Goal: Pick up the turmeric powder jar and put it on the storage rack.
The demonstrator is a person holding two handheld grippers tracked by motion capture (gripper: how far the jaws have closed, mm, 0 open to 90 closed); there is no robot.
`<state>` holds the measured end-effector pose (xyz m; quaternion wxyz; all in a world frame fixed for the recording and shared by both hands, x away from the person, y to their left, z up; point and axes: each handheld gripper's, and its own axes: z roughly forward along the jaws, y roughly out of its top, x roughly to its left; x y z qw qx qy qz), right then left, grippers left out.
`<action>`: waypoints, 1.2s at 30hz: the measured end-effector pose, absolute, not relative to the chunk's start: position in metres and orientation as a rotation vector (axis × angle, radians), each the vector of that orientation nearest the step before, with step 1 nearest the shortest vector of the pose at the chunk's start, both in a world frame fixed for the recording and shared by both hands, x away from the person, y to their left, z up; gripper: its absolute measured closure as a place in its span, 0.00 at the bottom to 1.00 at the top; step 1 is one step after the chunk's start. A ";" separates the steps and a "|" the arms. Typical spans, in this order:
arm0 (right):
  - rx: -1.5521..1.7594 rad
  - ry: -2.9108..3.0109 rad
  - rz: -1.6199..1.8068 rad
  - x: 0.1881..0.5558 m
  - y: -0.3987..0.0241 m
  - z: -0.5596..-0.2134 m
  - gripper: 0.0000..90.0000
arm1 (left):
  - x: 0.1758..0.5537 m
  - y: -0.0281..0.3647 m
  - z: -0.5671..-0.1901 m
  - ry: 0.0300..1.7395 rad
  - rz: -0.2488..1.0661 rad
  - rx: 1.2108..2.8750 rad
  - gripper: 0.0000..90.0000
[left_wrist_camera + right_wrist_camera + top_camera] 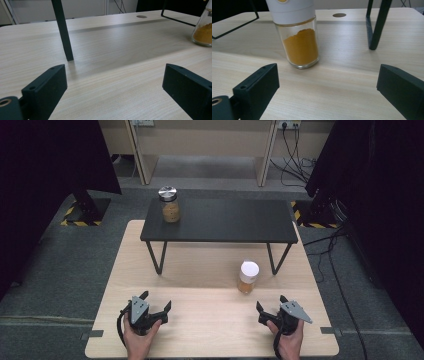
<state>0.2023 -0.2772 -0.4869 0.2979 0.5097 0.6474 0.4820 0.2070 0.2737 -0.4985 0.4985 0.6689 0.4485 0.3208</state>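
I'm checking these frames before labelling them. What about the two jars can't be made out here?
- White-capped spice jar: right gripper view's top edge cuts off its cap; the cap's yellow mark is unreadable.
- Same jar in the left gripper view: right edge cuts it.
- Silver-lidded jar on the black shelf: too small in the high view to identify its contents.

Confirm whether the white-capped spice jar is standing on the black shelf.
No: the white-capped spice jar stands upright on the wooden table, in front of the black shelf, near the shelf's right leg.
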 end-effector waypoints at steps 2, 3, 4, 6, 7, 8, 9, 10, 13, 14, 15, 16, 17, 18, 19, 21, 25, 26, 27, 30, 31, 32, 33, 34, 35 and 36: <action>1.350 1.726 1.283 0.203 -0.277 -0.487 0.05 | 0.207 0.273 -0.499 1.082 0.778 1.621 0.05; 1.339 1.739 1.292 0.206 -0.276 -0.487 0.05 | 0.208 0.273 -0.498 1.076 0.779 1.628 0.05; 1.339 1.739 1.292 0.206 -0.276 -0.487 0.05 | 0.208 0.273 -0.498 1.076 0.779 1.628 0.05; 1.334 1.746 1.295 0.208 -0.276 -0.487 0.05 | 0.208 0.272 -0.498 1.074 0.779 1.634 0.05; 1.332 1.747 1.296 0.209 -0.275 -0.487 0.05 | 0.208 0.273 -0.498 1.072 0.779 1.633 0.05; 1.330 1.751 1.295 0.210 -0.275 -0.487 0.05 | 0.208 0.273 -0.498 1.071 0.778 1.633 0.05; 1.324 1.754 1.297 0.211 -0.274 -0.487 0.05 | 0.209 0.273 -0.498 1.072 0.776 1.633 0.05; 1.322 1.756 1.297 0.211 -0.273 -0.487 0.05 | 0.209 0.273 -0.498 1.073 0.775 1.633 0.05; 1.317 1.763 1.298 0.215 -0.270 -0.487 0.05 | 0.209 0.273 -0.498 1.071 0.774 1.632 0.05; 1.315 1.766 1.299 0.216 -0.269 -0.487 0.05 | 0.209 0.273 -0.498 1.071 0.775 1.631 0.05; 1.315 1.769 1.300 0.219 -0.268 -0.486 0.05 | 0.209 0.273 -0.498 1.071 0.776 1.631 0.05; 1.315 1.768 1.303 0.220 -0.266 -0.487 0.05 | 0.209 0.273 -0.498 1.070 0.776 1.632 0.05; 1.315 1.768 1.307 0.222 -0.265 -0.487 0.05 | 0.209 0.273 -0.498 1.070 0.776 1.632 0.05; 1.316 1.769 1.310 0.224 -0.263 -0.487 0.05 | 0.209 0.273 -0.498 1.070 0.777 1.631 0.05; 1.317 1.771 1.313 0.227 -0.262 -0.487 0.04 | 0.209 0.273 -0.498 1.071 0.775 1.631 0.05; 1.318 1.771 1.317 0.231 -0.257 -0.487 0.05 | 0.209 0.273 -0.498 1.069 0.775 1.632 0.05; 1.316 1.775 1.317 0.240 -0.250 -0.487 0.05 | 0.208 0.272 -0.498 1.067 0.774 1.632 0.05; 1.316 1.777 1.315 0.242 -0.249 -0.487 0.05 | 0.208 0.272 -0.498 1.067 0.773 1.632 0.05; 1.320 1.779 1.316 0.244 -0.248 -0.486 0.05 | 0.208 0.272 -0.498 1.067 0.772 1.632 0.05; 1.323 1.788 1.311 0.251 -0.244 -0.485 0.05 | 0.208 0.272 -0.498 1.067 0.771 1.632 0.05; 1.325 1.791 1.308 0.253 -0.242 -0.485 0.05 | 0.208 0.272 -0.498 1.066 0.771 1.632 0.05; 1.323 1.794 1.304 0.255 -0.241 -0.484 0.05 | 0.208 0.272 -0.498 1.066 0.772 1.632 0.05; 1.323 1.797 1.300 0.257 -0.240 -0.484 0.05 | 0.208 0.272 -0.498 1.066 0.771 1.632 0.05; 1.323 1.799 1.299 0.259 -0.239 -0.484 0.05 | 0.209 0.272 -0.498 1.065 0.771 1.632 0.05; 1.324 1.800 1.297 0.260 -0.238 -0.484 0.05 | 0.208 0.272 -0.498 1.065 0.771 1.631 0.05; 1.328 1.801 1.299 0.262 -0.237 -0.483 0.05 | 0.208 0.272 -0.498 1.065 0.771 1.631 0.05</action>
